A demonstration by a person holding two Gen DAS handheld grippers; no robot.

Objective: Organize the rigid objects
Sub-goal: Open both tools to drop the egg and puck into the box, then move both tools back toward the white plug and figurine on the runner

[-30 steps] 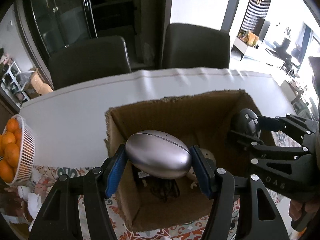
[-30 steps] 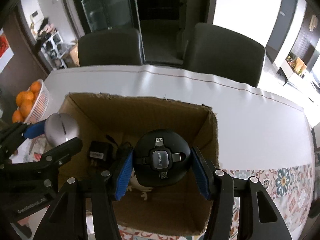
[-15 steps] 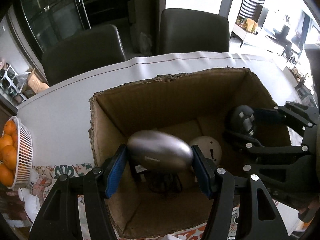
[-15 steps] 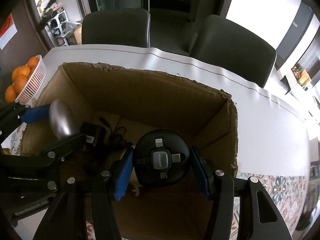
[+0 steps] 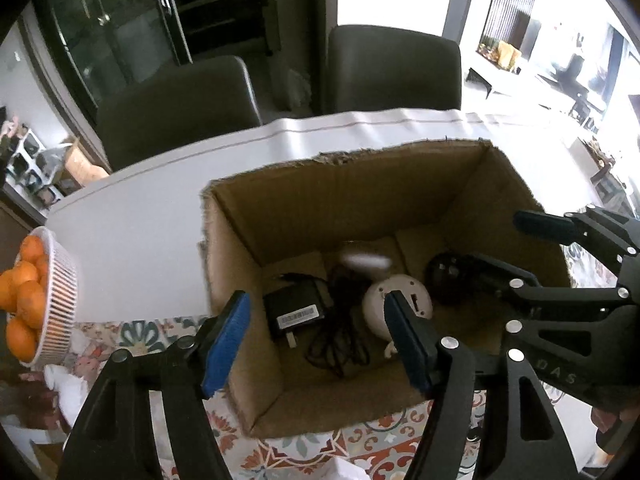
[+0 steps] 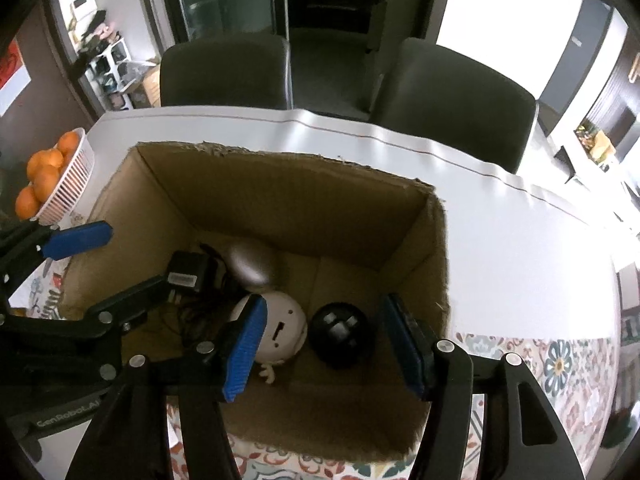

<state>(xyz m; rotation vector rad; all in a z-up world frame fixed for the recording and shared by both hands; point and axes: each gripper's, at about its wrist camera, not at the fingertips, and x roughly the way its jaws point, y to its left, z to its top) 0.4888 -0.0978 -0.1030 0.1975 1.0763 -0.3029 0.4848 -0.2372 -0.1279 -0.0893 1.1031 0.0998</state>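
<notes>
Both loads are down in the cardboard box (image 6: 304,208). The silver egg-shaped piece (image 6: 250,264) lies on the floor toward the back wall, blurred in both views, so likely not settled. The black round cable hub (image 6: 344,334) sits at the box's 4 o'clock in the right wrist view, touching or just beside the white round gadget (image 6: 280,328).

Change: half a second ago the left gripper (image 5: 316,336) clamped the egg and the right gripper (image 6: 324,348) clamped the hub. Now both sets of jaws are opening with nothing between the pads. Two items boxed; I'd call this drop done, hands free for the next pick.

Other contents: black power adapter (image 5: 294,310) with its tangled cord (image 5: 340,336) at the box's 8 o'clock.

View differences: the left wrist view half hides the hub behind the right gripper's finger and shows the egg only as a bright smear; the right wrist view gives both cleanly. The left view shows the adapter label better. Basket of oranges (image 5: 60,292) at 9 o'clock off the box, on the white table (image 5: 132,216).
</notes>
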